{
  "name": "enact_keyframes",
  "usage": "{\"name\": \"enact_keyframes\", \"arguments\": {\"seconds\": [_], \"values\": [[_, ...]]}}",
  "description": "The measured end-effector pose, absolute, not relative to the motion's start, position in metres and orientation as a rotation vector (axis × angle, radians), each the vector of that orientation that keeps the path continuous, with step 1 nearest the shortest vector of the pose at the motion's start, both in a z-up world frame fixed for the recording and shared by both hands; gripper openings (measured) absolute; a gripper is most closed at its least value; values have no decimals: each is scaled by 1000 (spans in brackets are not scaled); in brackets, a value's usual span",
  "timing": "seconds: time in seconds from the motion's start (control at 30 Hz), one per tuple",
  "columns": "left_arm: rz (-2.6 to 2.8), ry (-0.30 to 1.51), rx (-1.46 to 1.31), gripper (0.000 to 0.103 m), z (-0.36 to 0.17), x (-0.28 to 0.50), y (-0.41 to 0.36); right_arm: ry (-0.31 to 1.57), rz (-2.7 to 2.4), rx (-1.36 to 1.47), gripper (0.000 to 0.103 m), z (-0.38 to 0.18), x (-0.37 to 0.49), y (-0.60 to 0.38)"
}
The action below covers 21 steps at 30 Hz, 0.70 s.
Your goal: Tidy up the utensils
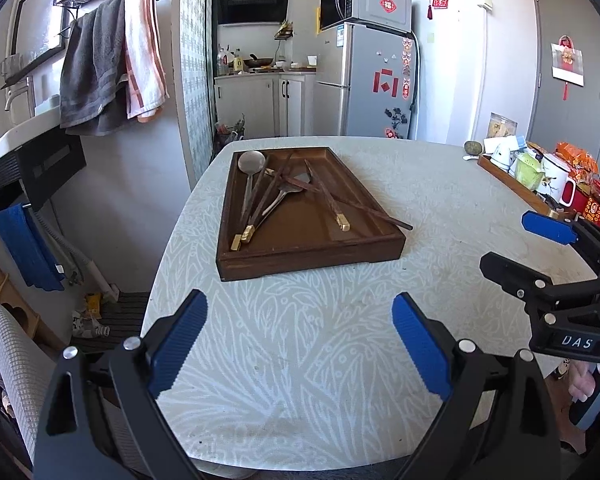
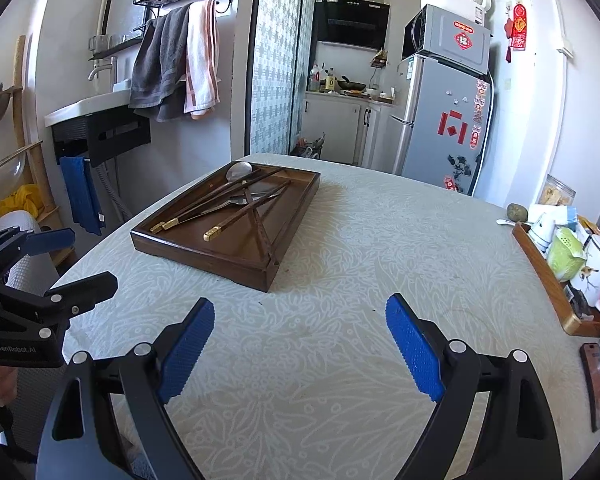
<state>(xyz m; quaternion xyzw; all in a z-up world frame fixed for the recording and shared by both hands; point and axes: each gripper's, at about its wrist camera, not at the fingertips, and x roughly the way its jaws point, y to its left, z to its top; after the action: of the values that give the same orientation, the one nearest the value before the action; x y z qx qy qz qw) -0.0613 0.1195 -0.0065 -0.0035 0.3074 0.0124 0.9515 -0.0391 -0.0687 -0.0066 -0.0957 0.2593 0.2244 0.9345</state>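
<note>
1. Left hand-held gripper: I am holding it above the bare table, jaws spread wide, nothing between the blue pads.
2. Right hand-held gripper: I am holding it likewise over the table, jaws spread wide and empty; it is also showing at the right edge of the left wrist view.
3. Wooden tray: sitting on the table ahead of both grippers, well apart from them.
4. Chopsticks: dark wood with gold-capped ends, lying crossed in a loose heap inside the tray; one stick is poking over the tray's near right rim.
5. Metal spoon: lying in the tray's far left corner, handle running under the chopsticks.
6. Second metal utensil: lying mid-tray beneath the sticks; a flat-headed piece, exact kind unclear.
7. Second tray of cups: standing at the table's right edge, not involved.
8. Step in hand: I am judging this as the approach, nothing sorted yet.
9. Next move: reaching forward into the tray and pinching one top-lying chopstick, since the crossed pile needs untangling from above.
</note>
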Motion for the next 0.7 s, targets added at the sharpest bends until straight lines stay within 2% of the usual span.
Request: {"name": "enact_keyframes", "arguments": {"seconds": [0.7], "values": [[21, 626, -9, 95, -6, -63, 117, 530, 456, -197, 89, -5, -41, -70]]}}
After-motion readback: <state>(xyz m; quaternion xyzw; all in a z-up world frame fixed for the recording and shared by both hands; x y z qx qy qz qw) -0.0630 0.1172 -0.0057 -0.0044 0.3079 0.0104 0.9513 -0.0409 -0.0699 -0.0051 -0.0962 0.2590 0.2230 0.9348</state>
